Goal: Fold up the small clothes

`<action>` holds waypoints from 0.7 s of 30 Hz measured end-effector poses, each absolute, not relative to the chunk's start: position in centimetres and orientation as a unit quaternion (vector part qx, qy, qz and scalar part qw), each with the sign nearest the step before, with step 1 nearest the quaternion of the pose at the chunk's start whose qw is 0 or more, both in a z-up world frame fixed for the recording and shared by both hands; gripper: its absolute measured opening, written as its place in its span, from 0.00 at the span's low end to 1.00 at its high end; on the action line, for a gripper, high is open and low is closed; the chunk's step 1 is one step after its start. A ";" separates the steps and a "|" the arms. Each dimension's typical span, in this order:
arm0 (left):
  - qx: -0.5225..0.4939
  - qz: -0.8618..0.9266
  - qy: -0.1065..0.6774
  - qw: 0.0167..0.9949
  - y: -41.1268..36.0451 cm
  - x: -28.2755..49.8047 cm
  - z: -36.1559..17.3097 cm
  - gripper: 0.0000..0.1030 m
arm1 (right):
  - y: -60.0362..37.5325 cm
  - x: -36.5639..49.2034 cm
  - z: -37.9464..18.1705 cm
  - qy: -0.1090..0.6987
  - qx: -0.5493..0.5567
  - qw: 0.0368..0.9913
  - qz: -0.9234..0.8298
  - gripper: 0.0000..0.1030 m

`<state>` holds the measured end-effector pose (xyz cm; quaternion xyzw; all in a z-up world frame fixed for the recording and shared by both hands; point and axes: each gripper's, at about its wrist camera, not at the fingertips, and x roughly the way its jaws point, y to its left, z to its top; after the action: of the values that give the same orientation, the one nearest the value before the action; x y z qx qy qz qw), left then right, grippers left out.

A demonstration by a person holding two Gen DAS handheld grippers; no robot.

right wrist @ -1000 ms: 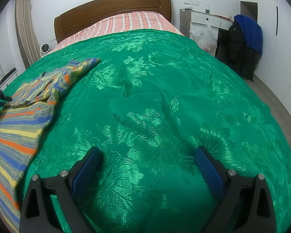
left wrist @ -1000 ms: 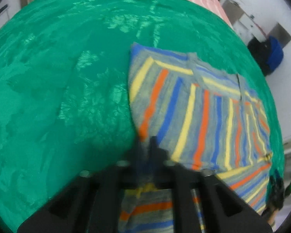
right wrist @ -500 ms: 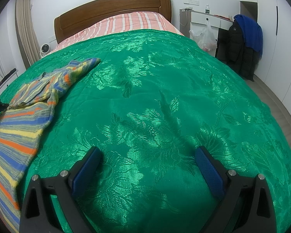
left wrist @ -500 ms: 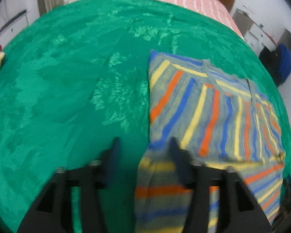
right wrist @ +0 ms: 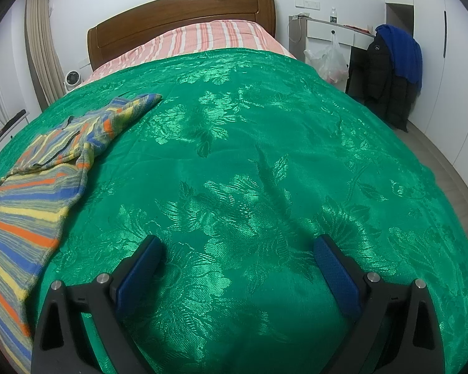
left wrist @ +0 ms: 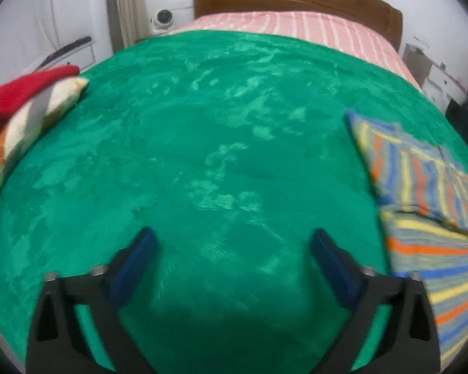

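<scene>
On the green bedspread [right wrist: 265, 162], toward its left side as seen from the foot of the bed, the striped top [right wrist: 43, 171] is lying partly folded: one sleeve and shoulder section is sitting doubled over the body panel, with the lower body spreading flat toward the bedspread's near edge. Both tools are hovering over bare bedspread and gripping nothing; the left tool [left wrist: 232, 251] is standing wide open to the left of the striped top, and the right tool [right wrist: 237, 257] is standing equally wide open, well to its right. Judgement: the first fold looks done and the next one is pending. To do it well, each tool should be closing on a single layer at the hem corners nearest the bedspread's near edge, lifting together, and carrying the hem evenly toward the collar so the stripes are staying aligned and the folded sleeve is not dragging loose. Count: striped top, one; tools, two; a second pile of red and cream cloth [left wrist: 21, 106] at the bedspread's far left edge, one, item count within it unclear.
</scene>
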<state>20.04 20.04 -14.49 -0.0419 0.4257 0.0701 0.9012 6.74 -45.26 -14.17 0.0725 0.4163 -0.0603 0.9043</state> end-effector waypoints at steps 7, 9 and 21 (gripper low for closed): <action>-0.022 0.079 0.434 0.897 20.1 19.7 -16.4 1.00 | -45.3 6.7 -14.2 0.416 0.072 0.904 -0.060 0.94; -0.023 0.078 0.433 0.898 20.1 19.6 -16.4 1.00 | -45.3 6.7 -14.2 0.416 0.073 0.904 -0.060 0.94; -0.027 0.076 0.433 0.898 20.3 20.1 -16.6 1.00 | -45.1 6.8 -14.2 0.418 0.069 0.904 -0.062 0.94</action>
<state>20.06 20.34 -16.55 -0.0272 0.4325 0.0761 0.8980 6.77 -45.14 -14.17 0.0690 0.4179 -0.0618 0.9037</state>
